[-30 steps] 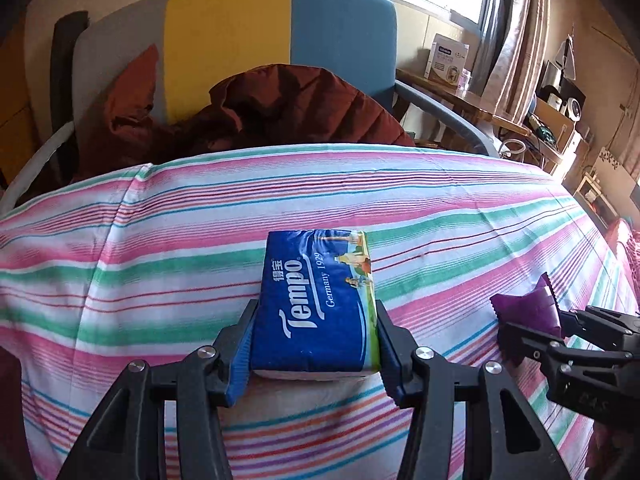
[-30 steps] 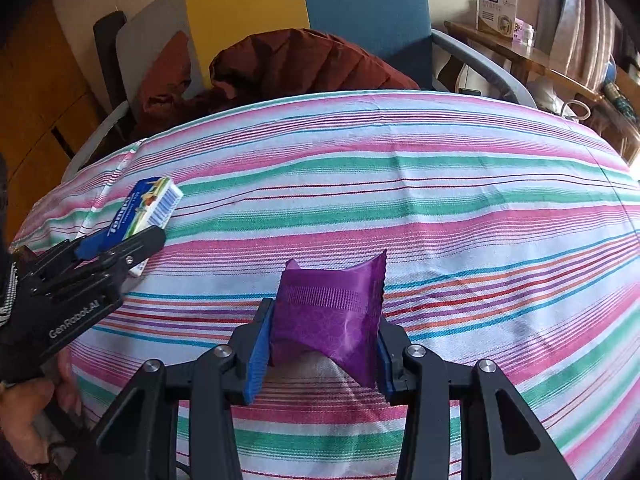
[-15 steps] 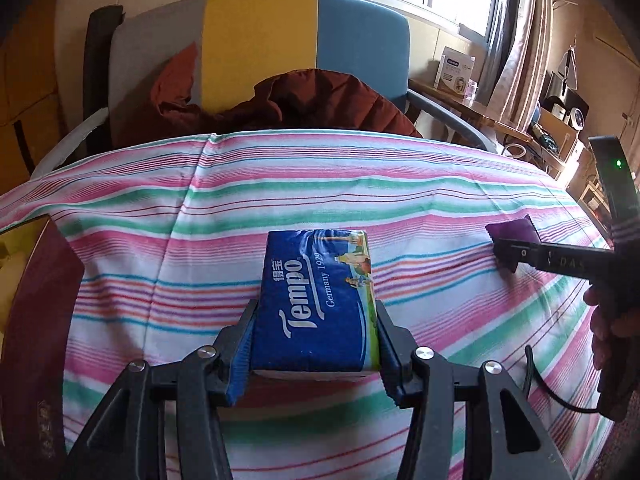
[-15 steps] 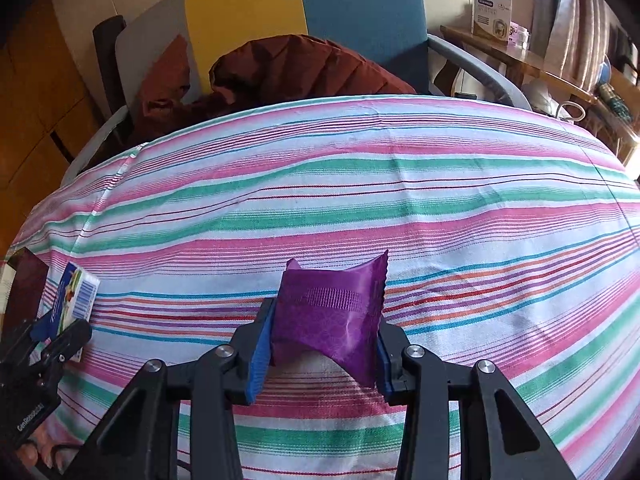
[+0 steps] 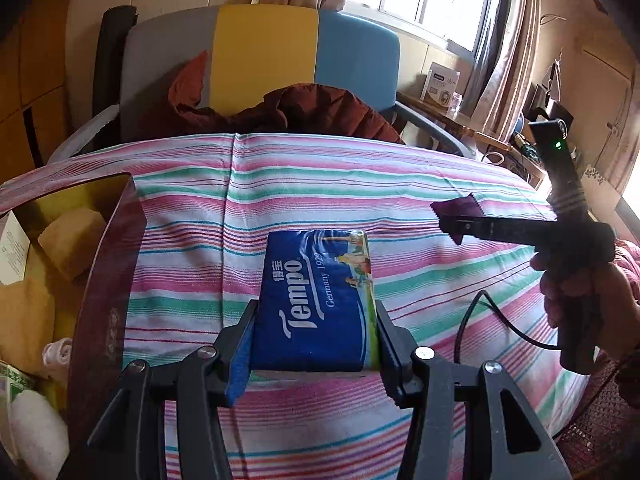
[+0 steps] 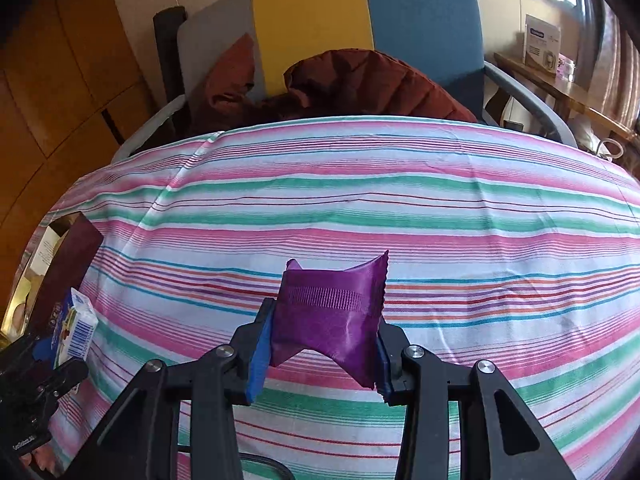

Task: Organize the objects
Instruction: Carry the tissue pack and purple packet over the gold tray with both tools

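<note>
My left gripper [image 5: 316, 340] is shut on a blue Tempo tissue pack [image 5: 318, 300], held above the striped tablecloth [image 5: 304, 184]. Just to its left stands a dark red open box [image 5: 108, 280] holding yellow-brown packets and other small items. My right gripper [image 6: 320, 344] is shut on a purple foil sachet [image 6: 332, 316] over the middle of the cloth. In the left wrist view the right gripper [image 5: 452, 224] shows at the right with the purple sachet [image 5: 460, 208] in its tips. The right wrist view catches the tissue pack [image 6: 76, 328] and the box [image 6: 60, 268] at the far left.
A grey, yellow and blue chair [image 5: 264, 52] with a dark red jacket [image 5: 312, 112] stands behind the table. A person's hand [image 5: 580, 292] grips the right tool, with a black cable [image 5: 500, 320] trailing. A shelf with a white carton [image 5: 442, 84] lies at the back right.
The left gripper has carried the tissue pack leftward, so the dark red box has come into view beside it. The right gripper with the sachet has shifted slightly. Both grips are unchanged.
</note>
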The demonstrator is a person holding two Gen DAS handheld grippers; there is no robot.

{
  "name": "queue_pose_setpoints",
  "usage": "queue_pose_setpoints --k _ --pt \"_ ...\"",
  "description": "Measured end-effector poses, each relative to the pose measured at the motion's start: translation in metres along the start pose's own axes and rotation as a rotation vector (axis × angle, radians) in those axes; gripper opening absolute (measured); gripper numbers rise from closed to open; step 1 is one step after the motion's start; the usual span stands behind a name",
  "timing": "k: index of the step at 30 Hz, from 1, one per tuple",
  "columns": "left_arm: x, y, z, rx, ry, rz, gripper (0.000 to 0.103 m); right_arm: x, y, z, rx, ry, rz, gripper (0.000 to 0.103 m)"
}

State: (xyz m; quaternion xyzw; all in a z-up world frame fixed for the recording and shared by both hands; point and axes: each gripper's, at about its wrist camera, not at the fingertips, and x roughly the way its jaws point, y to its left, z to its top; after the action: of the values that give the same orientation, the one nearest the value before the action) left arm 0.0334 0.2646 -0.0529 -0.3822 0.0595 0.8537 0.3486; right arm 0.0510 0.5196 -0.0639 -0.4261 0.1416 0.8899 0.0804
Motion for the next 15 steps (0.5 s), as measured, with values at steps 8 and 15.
queue_pose_setpoints --k 8,15 --pt "-0.044 0.050 0.021 -0.205 -0.081 -0.025 0.053 -0.003 0.012 -0.005 -0.031 -0.010 0.010 0.043" --pt "-0.055 0.131 0.033 -0.402 -0.084 0.106 0.053 -0.014 0.033 -0.006 -0.097 -0.051 0.014 0.043"
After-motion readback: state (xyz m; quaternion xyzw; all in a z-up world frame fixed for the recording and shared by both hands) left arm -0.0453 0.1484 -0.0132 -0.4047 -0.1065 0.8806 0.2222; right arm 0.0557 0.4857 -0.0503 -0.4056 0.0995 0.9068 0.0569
